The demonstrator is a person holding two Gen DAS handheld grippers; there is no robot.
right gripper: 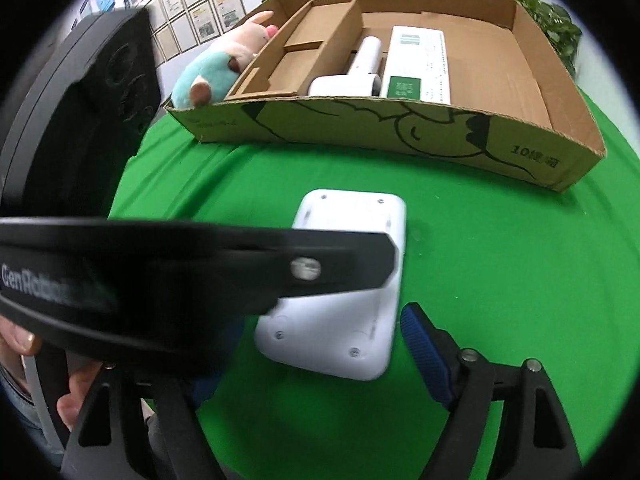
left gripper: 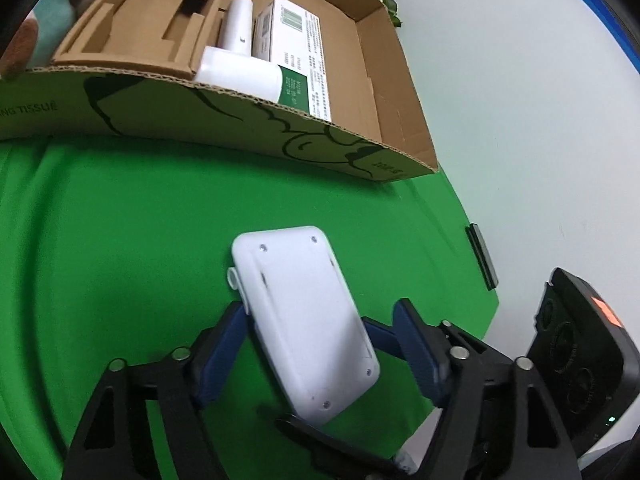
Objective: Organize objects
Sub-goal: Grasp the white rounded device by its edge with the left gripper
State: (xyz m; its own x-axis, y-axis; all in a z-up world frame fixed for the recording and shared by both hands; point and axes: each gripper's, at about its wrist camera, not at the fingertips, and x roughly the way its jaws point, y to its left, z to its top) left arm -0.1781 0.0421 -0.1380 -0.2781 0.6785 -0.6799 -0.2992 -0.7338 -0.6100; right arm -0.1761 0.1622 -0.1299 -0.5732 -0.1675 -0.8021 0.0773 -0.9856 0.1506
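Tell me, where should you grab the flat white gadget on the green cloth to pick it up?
Probably across its two long edges, near the middle. The flat white gadget is thin, with straight long sides and rounded corners, so jaws closing on those sides should sit flat. Come down from above at the near end, as the left gripper does, straddling it.

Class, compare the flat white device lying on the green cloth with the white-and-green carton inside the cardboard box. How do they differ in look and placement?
The flat white device is plain, with rounded corners and small screws; the white-and-green carton is sharp-edged, with printed text and a green panel. The device lies outside on the green cloth between the left gripper fingers; the carton sits inside the cardboard box, beside a white handheld appliance. Both are mainly white, rectangular and lying flat.
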